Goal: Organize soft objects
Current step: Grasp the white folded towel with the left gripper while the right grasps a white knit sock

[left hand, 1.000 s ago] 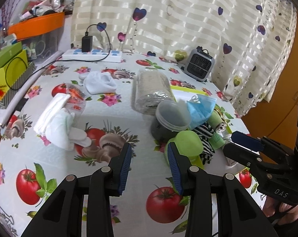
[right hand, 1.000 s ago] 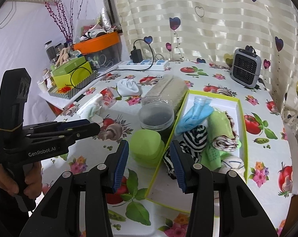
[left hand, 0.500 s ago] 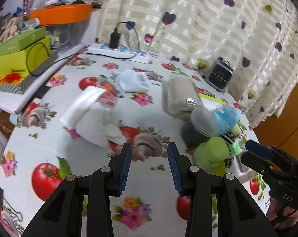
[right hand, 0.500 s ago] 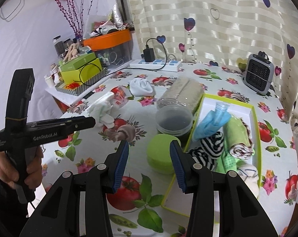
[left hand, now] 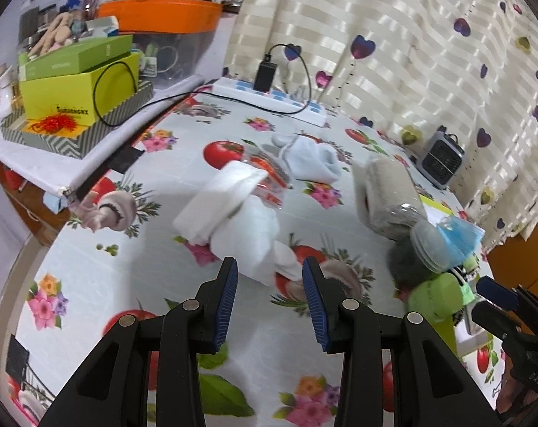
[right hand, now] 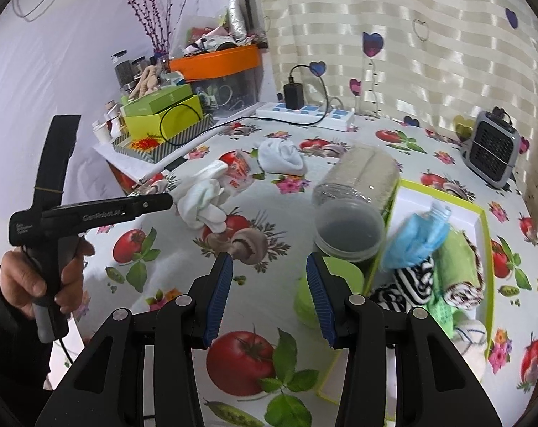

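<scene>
The white cloth bundle [left hand: 244, 227] I'm after lies just past my left gripper [left hand: 270, 302], its near edge showing between the two fingertips but not touched; the jaws stand wide apart with nothing in them. A second white sock bundle [left hand: 313, 160] sits farther beyond the same fingers, loose on the tablecloth [left hand: 126, 284]. My right gripper [right hand: 267, 295] is also spread wide and empty, hovering over bare tablecloth, with the green lid [right hand: 306, 297] just beside its right fingertip.

I judge the job partly done: in the right wrist view the yellow-edged box [right hand: 486, 235], off to the right of those fingers, already holds a blue cloth [right hand: 416, 238], a striped black-and-white piece [right hand: 409, 281], a green roll [right hand: 457, 263] and a pale bundle at its near end. The two white bundles are still out on the table, so at least those are left.

Around them: a clear jar of beige stuff [right hand: 361, 174] lies on its side against the box's far corner, and a round tub [right hand: 349, 231] stands ahead of the right fingers, between the white cloth and the box. Those two would block a straight carry. A crumpled printed wrapper [right hand: 238, 172] touches the near bundle and could come along in a grab. Power strip [left hand: 269, 98] and small heater [right hand: 491, 158] sit well beyond
</scene>
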### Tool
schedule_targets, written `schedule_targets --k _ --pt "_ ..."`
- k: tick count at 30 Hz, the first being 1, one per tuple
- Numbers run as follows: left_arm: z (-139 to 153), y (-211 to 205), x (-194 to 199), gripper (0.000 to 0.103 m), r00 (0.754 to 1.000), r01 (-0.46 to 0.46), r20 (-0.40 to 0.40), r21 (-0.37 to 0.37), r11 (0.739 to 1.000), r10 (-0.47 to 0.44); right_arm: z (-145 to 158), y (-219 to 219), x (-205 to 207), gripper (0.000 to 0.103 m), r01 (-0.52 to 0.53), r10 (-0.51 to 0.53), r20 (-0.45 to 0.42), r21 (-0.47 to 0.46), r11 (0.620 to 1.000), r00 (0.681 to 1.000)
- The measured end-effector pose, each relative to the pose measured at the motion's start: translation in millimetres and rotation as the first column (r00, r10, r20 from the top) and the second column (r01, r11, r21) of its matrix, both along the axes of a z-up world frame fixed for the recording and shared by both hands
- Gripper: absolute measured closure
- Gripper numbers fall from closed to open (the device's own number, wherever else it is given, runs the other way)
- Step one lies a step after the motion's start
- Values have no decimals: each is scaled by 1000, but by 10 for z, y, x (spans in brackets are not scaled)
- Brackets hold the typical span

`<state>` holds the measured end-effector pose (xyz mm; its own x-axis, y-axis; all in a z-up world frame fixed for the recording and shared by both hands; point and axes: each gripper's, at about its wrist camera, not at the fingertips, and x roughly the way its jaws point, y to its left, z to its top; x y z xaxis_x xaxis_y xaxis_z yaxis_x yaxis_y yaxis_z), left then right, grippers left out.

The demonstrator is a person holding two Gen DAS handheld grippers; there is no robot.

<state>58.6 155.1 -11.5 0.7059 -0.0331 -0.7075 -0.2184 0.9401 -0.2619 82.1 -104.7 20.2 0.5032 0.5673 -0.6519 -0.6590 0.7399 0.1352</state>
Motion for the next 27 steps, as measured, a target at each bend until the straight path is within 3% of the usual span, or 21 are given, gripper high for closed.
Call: schedule_targets --k 8,16,27 --pt "-45 326 37 66 997 -75 1 2 997 75 -18 406 130 58 -69 69 -10 3 998 998" --pt "-125 559 72 66 995 -98 -8 -8 995 98 -232 976 286 58 -158 160 -89 28 987 983" --pt "-136 688 192 66 997 -78 6 -13 997 78 -499 1471 621 58 -149 157 -183 61 987 970"
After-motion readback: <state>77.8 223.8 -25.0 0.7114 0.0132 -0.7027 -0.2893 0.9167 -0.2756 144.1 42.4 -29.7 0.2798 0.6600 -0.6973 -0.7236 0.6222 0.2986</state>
